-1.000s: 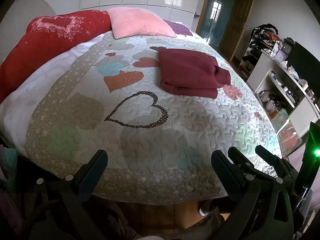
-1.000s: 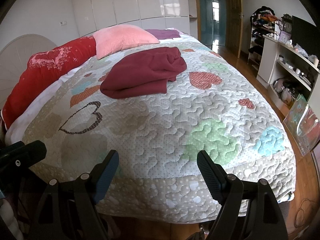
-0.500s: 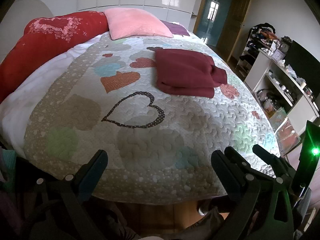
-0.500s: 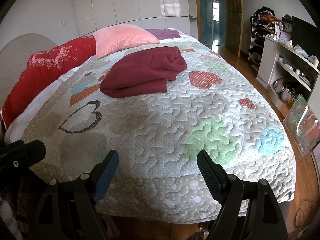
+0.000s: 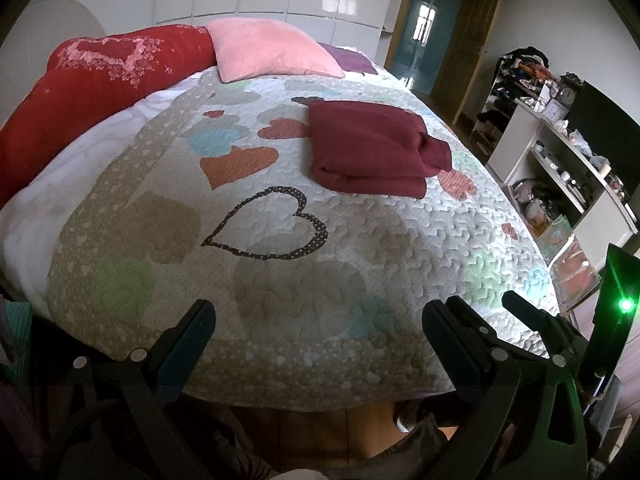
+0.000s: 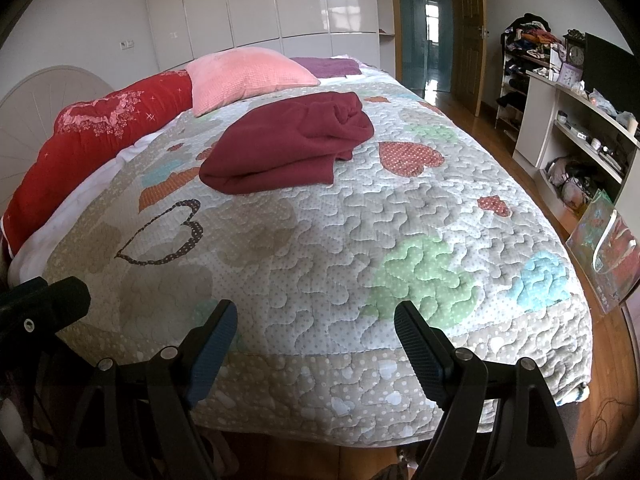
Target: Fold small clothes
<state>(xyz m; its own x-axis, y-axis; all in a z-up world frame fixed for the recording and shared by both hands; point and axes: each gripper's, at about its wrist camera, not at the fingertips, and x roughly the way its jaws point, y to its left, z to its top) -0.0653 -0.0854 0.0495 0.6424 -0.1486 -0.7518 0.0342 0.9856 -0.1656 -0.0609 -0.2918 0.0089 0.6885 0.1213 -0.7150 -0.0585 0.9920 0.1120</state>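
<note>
A dark red garment point(image 5: 372, 148) lies folded in a thick bundle on the heart-patterned quilt point(image 5: 280, 264) in the far middle of the bed; it also shows in the right wrist view point(image 6: 292, 148). My left gripper point(image 5: 320, 332) is open and empty, held off the foot edge of the bed, far from the garment. My right gripper point(image 6: 316, 336) is open and empty too, just off the same edge. The right gripper's fingers point(image 5: 532, 316) show at the right in the left wrist view.
A red pillow point(image 5: 92, 84) and a pink pillow point(image 5: 268, 50) lie at the head of the bed. White shelves point(image 6: 576, 128) with clutter and a bag point(image 6: 604, 248) stand to the right over the wooden floor. A door point(image 5: 432, 40) is at the back.
Both grippers stay open and empty. The left view has shifted slightly, so the bed and garment sit a little lower and nearer. The right view is nearly unchanged.
</note>
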